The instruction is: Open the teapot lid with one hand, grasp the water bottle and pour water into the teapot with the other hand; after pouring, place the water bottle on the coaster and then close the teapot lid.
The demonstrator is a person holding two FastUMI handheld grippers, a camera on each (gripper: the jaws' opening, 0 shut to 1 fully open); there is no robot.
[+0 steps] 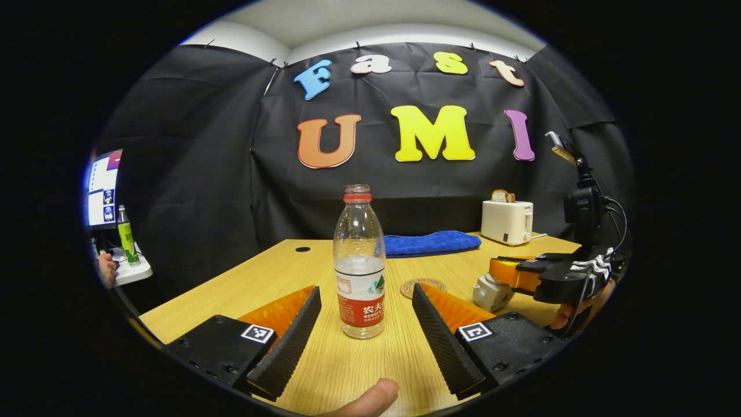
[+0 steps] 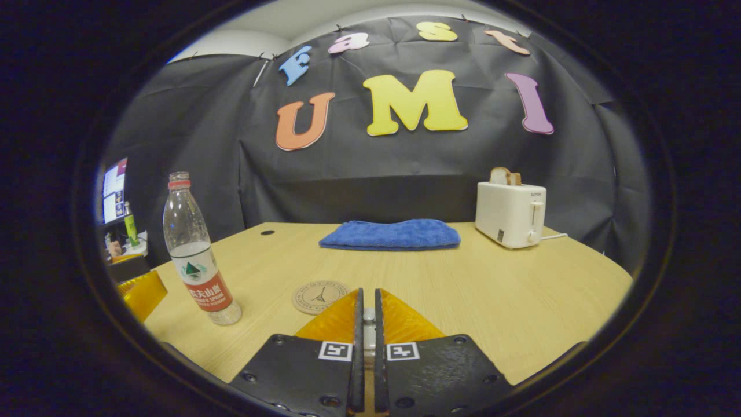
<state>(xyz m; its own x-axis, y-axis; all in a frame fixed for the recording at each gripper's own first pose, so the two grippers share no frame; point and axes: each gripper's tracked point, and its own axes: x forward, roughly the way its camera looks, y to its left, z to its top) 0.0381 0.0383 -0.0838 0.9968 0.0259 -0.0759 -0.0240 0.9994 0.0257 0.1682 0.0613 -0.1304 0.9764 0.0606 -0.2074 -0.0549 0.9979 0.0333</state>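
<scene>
Standing uncapped, water bottle [image 1: 359,269] with red-and-white label between left gripper [image 1: 366,324] fingers.

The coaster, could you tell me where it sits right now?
In the right gripper view the coaster lies flat on the table, right of the water bottle, before the blue towel.

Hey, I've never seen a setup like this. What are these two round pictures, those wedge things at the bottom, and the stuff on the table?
There is no robot here: a person holds a two-finger claw in each hand, and a camera rides on each. The left gripper view looks along the left claw, which is open with the water bottle standing between its fingers, not gripped. The right gripper view looks along the right claw, closed on what seems to be the teapot lid. The left gripper view shows the small teapot under it. Also on the wooden table are a round coaster, a blue towel and a toaster holding bread.
</scene>
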